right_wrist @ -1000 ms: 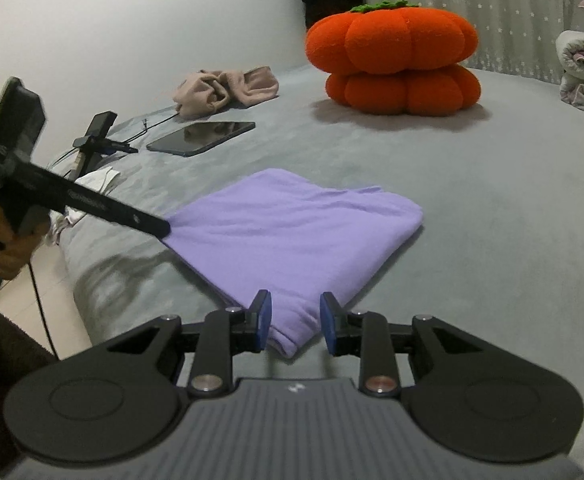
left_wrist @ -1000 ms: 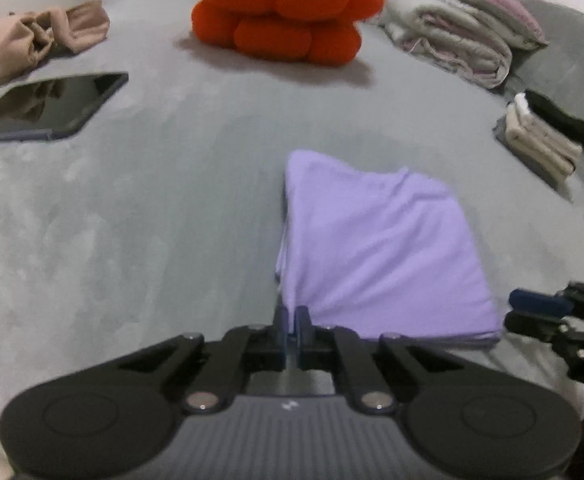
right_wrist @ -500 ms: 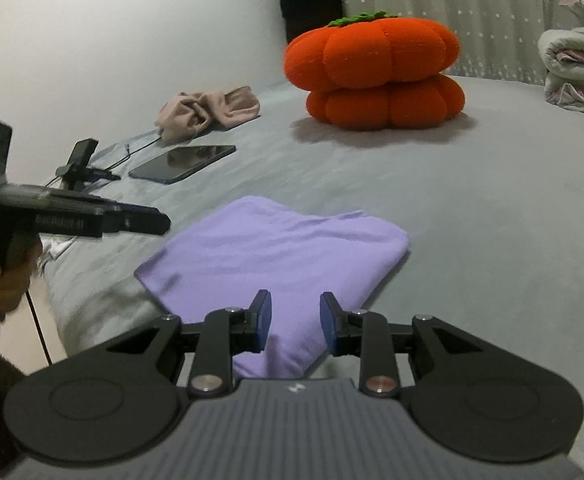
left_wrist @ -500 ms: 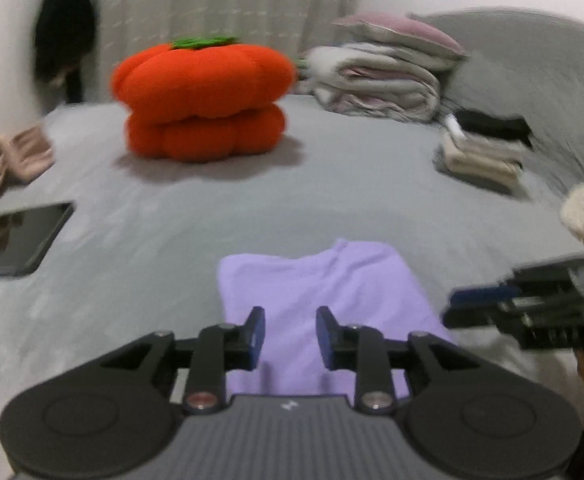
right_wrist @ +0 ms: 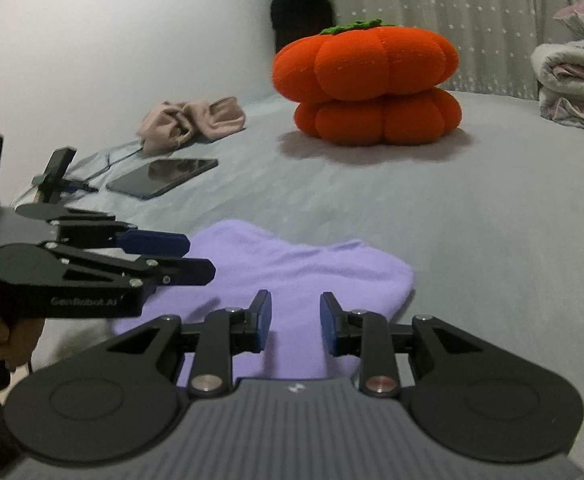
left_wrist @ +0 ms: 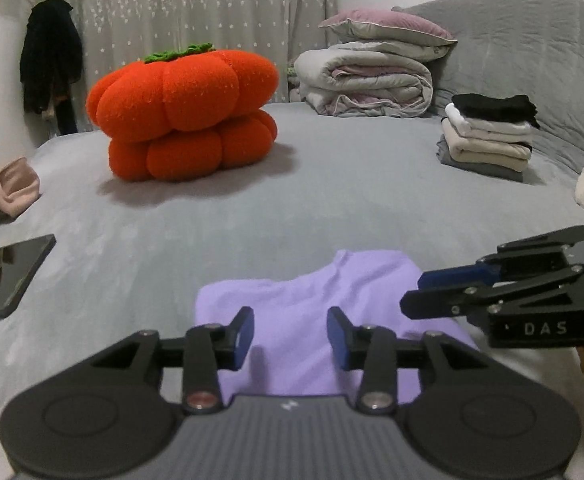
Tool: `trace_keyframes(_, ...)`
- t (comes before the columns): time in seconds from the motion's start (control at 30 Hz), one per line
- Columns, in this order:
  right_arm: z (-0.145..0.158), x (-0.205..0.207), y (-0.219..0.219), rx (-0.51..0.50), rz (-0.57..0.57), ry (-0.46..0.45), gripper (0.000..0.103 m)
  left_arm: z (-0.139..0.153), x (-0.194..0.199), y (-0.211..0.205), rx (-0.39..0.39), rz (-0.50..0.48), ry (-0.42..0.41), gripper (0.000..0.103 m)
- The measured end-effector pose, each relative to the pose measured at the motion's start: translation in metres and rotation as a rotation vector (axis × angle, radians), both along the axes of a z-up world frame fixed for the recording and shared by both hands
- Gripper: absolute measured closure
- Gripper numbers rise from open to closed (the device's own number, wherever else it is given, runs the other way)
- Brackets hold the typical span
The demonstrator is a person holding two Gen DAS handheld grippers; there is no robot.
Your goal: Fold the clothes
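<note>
Purple garment folded on bed: soft, light, floppy; I'd pinch a corner. Left gripper opening, nothing between; right gripper released, empty.

bed: grey cover | headboard: grey padded | curtain: grey, star print | wall: plain white | light: dim, even, indoor

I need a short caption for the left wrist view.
Left gripper, jaws opening and empty, above the folded purple garment on the grey bed.
</note>
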State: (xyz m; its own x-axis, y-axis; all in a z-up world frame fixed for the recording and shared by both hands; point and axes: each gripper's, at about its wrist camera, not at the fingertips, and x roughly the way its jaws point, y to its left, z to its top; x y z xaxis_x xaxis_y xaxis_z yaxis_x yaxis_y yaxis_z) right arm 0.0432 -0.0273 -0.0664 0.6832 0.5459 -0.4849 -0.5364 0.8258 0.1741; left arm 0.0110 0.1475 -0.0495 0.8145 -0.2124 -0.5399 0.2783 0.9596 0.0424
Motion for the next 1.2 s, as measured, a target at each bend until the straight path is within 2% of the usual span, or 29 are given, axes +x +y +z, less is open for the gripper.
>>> trace_keyframes(0.1, -0.003, 0.008, 0.005, 0.012, -0.011, 0.014, 0.073, -0.008, 0.013, -0.001, 0.010, 0.030, 0.027, 0.062)
trace_keyframes(0.2, -0.012, 0.011, 0.012, -0.025, -0.003, 0.026, 0.072, -0.019, 0.022, 0.000, 0.023, 0.060, 0.050, 0.062)
trace_keyframes(0.37, -0.018, 0.002, 0.019, -0.091, 0.026, -0.008, 0.071, -0.026, 0.019, 0.007, 0.023, 0.071, 0.035, 0.054)
trace_keyframes(0.5, -0.018, -0.007, 0.011, -0.117, 0.042, -0.026, 0.069, -0.029, 0.014, 0.022, -0.012, 0.096, 0.048, 0.045)
trace_keyframes(0.63, -0.018, -0.016, 0.002, -0.139, 0.054, -0.038, 0.067, -0.031, 0.006, 0.037, -0.084, 0.096, 0.059, 0.044)
trace_keyframes(0.77, -0.017, -0.029, -0.005, -0.171, 0.078, -0.051, 0.066, -0.030, -0.003, 0.046, -0.100, 0.081, 0.067, 0.043)
trace_keyframes(0.97, -0.015, -0.041, -0.018, -0.185, 0.115, -0.016, 0.066, -0.029, -0.017, 0.065, -0.138, 0.063, 0.123, 0.034)
trace_keyframes(1.2, -0.010, -0.044, -0.030, -0.228, 0.151, 0.075, 0.058, -0.023, -0.025, 0.083, -0.144, 0.007, 0.237, 0.024)
